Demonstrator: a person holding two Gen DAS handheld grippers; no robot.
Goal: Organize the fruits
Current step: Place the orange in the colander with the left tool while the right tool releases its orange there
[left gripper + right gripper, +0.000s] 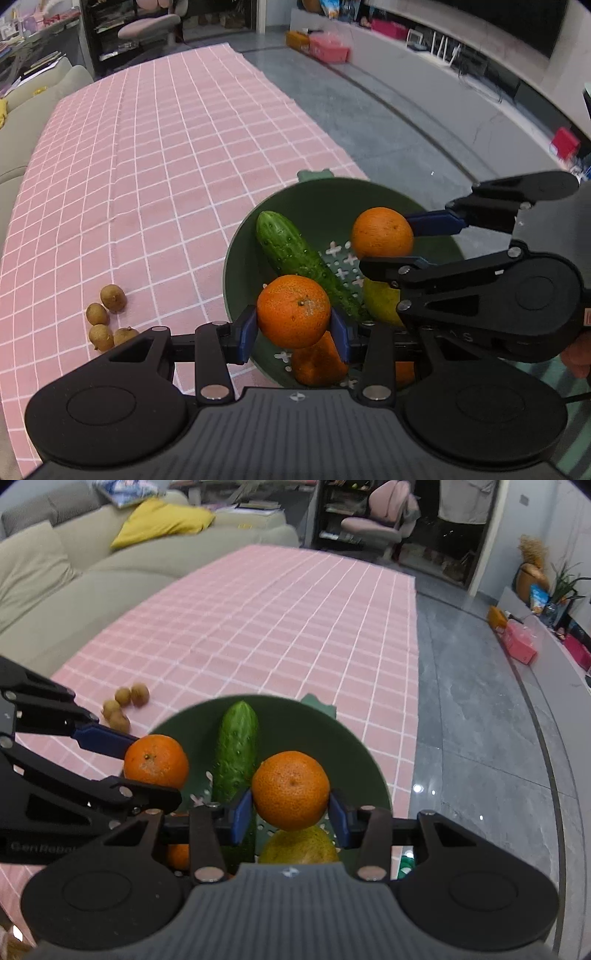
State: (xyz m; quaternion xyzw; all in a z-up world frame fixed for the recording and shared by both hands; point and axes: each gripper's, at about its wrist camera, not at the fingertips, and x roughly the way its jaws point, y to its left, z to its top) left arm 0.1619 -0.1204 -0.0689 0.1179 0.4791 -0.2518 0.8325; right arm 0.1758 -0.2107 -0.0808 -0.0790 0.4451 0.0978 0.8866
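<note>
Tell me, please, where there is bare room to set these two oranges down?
Free: the pink checked cloth beyond the longans and left of the green bowl. Crowded: the bowl, holding the cucumber, and under both grippers.

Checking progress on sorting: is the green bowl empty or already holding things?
Holding things. The green bowl contains a cucumber, a yellowish fruit and an orange piece.

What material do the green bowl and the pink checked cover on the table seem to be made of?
Green bowl: probably plastic, smooth matte finish, with moulded cross-shaped drain holes in its bottom. Pink checked cover: looks like woven cloth, matte, with soft creases and a draped edge, though coated fabric is possible.
</note>
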